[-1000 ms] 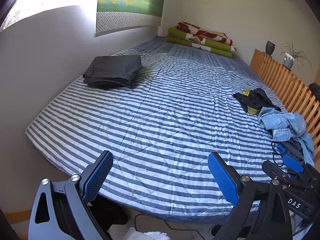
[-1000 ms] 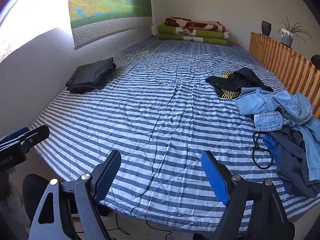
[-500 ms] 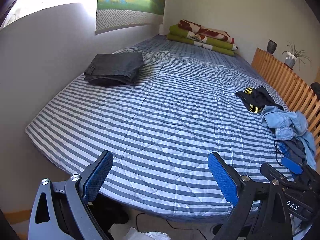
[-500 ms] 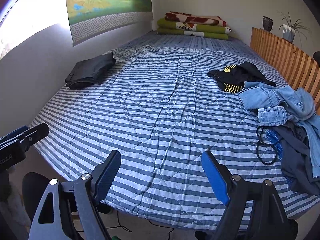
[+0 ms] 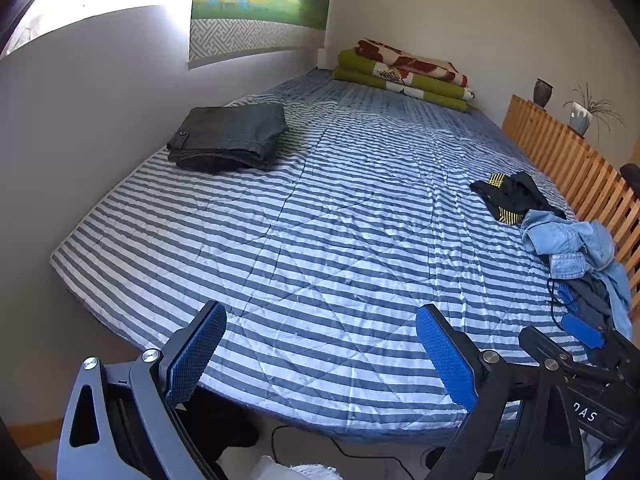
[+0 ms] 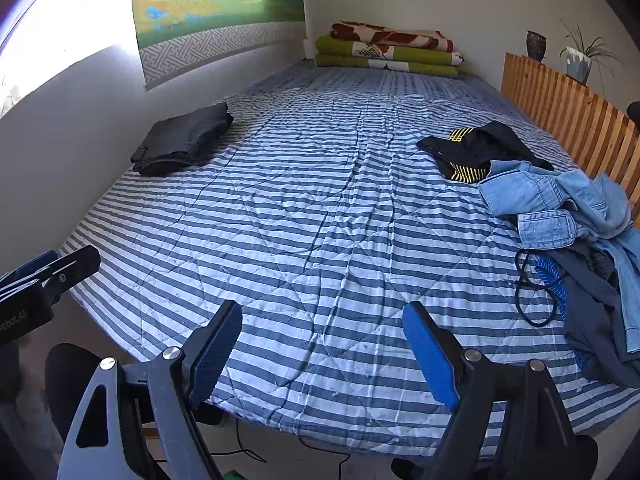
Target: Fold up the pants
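A dark grey pair of pants (image 5: pixel 228 138) (image 6: pixel 182 140) lies folded at the bed's left side by the wall. On the right side sits a heap of unfolded clothes: a black garment with yellow trim (image 5: pixel 510 196) (image 6: pixel 476 150), light blue denim (image 5: pixel 568 240) (image 6: pixel 552 204) and dark grey cloth (image 6: pixel 596 312). My left gripper (image 5: pixel 320 352) hovers open over the bed's near edge with nothing between its fingers. My right gripper (image 6: pixel 322 350) is open too, also empty, near the same edge.
The bed carries a blue-and-white striped quilt (image 5: pixel 320 220) (image 6: pixel 320 208). Folded green and red blankets (image 5: pixel 404 74) (image 6: pixel 386 50) are stacked at the far end. A wooden slatted rail (image 5: pixel 568 160) (image 6: pixel 572 116) runs along the right. A black cord (image 6: pixel 532 300) lies beside the heap.
Both grippers have drifted slightly, so the bed and clothes sit a touch lower in view. Both stay open and empty; no garment has moved.
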The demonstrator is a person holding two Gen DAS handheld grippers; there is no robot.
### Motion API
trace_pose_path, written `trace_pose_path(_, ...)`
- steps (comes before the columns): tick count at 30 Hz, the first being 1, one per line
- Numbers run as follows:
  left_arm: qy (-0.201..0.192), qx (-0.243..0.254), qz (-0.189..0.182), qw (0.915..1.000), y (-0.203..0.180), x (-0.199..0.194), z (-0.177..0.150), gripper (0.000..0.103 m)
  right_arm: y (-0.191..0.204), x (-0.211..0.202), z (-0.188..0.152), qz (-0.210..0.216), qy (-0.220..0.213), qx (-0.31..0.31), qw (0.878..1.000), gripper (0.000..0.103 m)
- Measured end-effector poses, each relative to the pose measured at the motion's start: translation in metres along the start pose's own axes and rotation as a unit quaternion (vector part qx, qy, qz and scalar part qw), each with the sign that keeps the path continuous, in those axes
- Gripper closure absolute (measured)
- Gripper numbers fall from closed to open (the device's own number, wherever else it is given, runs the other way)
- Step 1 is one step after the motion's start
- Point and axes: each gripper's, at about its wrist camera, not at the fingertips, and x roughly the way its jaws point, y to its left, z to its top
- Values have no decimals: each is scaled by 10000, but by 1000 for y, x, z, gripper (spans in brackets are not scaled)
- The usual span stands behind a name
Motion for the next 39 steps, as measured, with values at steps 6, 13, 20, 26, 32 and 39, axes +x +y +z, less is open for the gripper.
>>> trace_pose_path(6,-18,23,-15,10000,-2,-1,1,5,1,-1,0,1,-13,2,10000,24)
trace_pose_path(13,-63,52,-15,10000,-3,-2,4,5,1,-1,1,1,-8,20,10000,24)
trace_pose_path(20,-56,92,-8,9999,-5,0,6,5,1,0,1,-4,-2,43,10000,24)
trace_pose_path(26,-60,139,-55,9999,-7,5,9,5,-1,3,2,-18,28,95,9999,24)
trace_pose_path(32,-68,238,-91,9997,-12,12,14,5,-4,7,3,-35,60,163,9998,24)
trace_pose_path(39,-57,338,-173,9993,-21,25,22,5,-8,13,5,-78,98,235,9996,24)
